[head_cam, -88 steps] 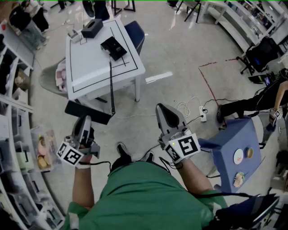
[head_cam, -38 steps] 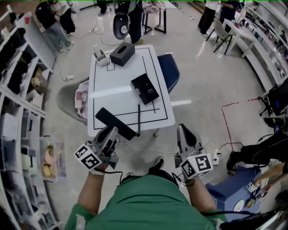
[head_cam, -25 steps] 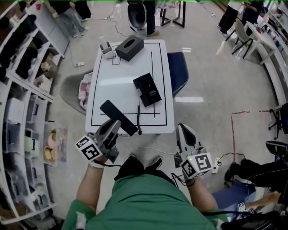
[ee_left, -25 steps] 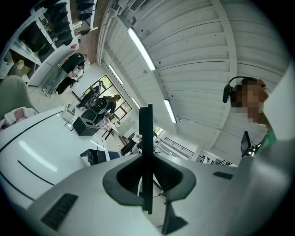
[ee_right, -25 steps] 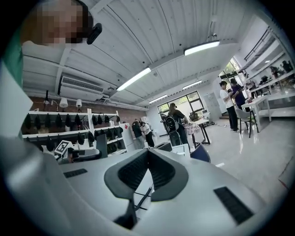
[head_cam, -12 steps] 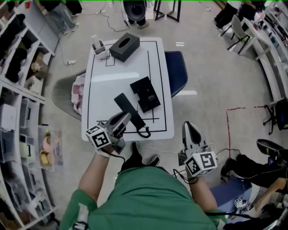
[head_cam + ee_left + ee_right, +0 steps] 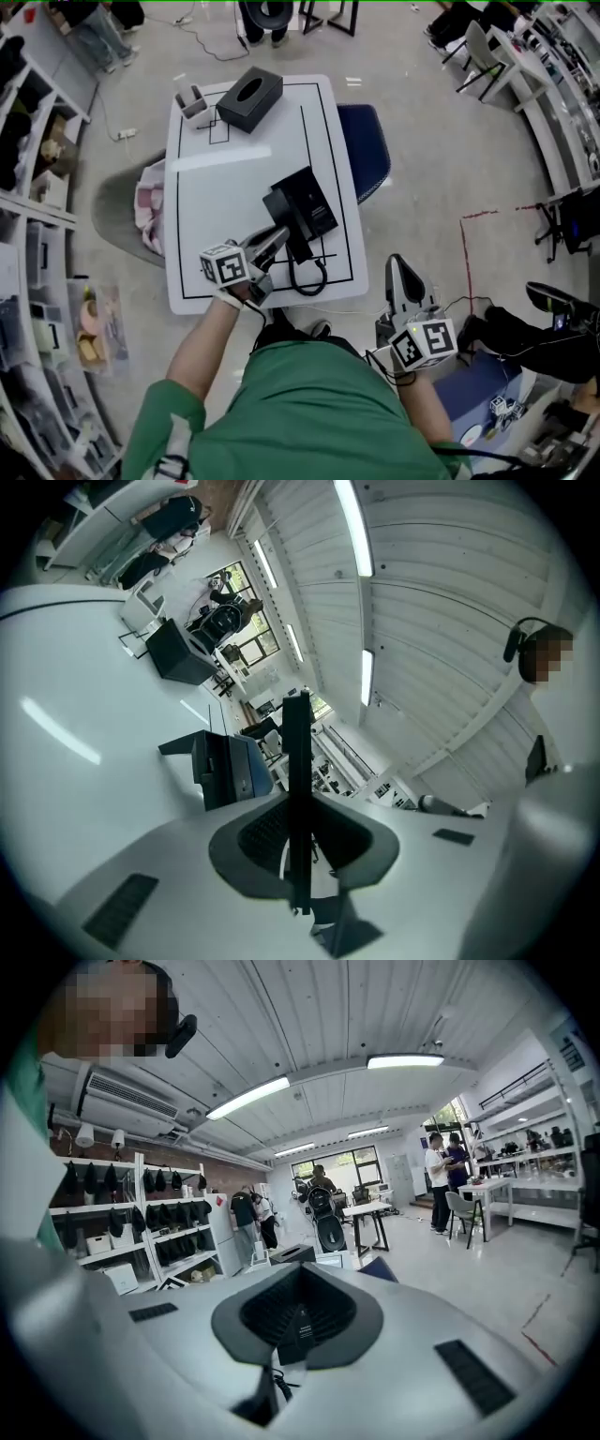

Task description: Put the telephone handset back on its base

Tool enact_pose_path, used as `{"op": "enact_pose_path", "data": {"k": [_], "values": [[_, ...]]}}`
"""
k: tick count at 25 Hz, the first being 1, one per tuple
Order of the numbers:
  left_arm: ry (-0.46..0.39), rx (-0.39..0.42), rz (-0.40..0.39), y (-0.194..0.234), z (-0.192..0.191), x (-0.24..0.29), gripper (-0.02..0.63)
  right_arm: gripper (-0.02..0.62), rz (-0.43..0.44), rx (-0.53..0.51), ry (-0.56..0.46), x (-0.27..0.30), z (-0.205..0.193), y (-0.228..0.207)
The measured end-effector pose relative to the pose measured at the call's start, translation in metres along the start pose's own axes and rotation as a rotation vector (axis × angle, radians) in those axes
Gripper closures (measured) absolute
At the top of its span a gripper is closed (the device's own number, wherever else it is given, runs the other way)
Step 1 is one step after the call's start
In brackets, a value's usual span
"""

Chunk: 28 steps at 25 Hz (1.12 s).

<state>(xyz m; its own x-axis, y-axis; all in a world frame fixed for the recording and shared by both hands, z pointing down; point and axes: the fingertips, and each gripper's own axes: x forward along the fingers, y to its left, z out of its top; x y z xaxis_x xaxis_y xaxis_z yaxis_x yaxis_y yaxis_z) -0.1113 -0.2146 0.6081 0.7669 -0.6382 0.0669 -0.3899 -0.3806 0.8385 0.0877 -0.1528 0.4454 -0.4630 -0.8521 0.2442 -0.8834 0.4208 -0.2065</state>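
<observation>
Black on the white desk (image 7: 202, 187), has swung the handset (image 7: 297, 761) in over the base (image 7: 314, 211), left fingers (image 7: 141, 855) clamped on it, right fingers (image 7: 422, 1335) shut empty; seating next.

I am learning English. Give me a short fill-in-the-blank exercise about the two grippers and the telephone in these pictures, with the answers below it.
1. The left gripper is shut on the telephone ____.
2. The right gripper hangs above the floor, with ____ between its jaws.
3. The base stands on a table whose top is ____ with black lines.

Missing words: handset; nothing; white.
</observation>
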Motion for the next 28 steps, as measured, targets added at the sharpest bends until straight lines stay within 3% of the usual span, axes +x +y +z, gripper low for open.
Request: {"op": "enact_pose_path", "data": {"k": [7,17,28], "values": [[0.037,-0.060,-0.025,0.040,-0.002,0.023,0.526,0.572,-0.052,-0.006,0.026,0.006,-0.003,0.006],[0.008,-0.166,-0.024,0.072,-0.017,0.040,0.526,0.572,-0.008,0.020,0.061,0.017,-0.007,-0.010],[0.035,-0.173,-0.036,0.085,-0.019,0.050,0.526,0.572,0.024,0.030,0.096,0.018,-0.014,-0.018]]}}
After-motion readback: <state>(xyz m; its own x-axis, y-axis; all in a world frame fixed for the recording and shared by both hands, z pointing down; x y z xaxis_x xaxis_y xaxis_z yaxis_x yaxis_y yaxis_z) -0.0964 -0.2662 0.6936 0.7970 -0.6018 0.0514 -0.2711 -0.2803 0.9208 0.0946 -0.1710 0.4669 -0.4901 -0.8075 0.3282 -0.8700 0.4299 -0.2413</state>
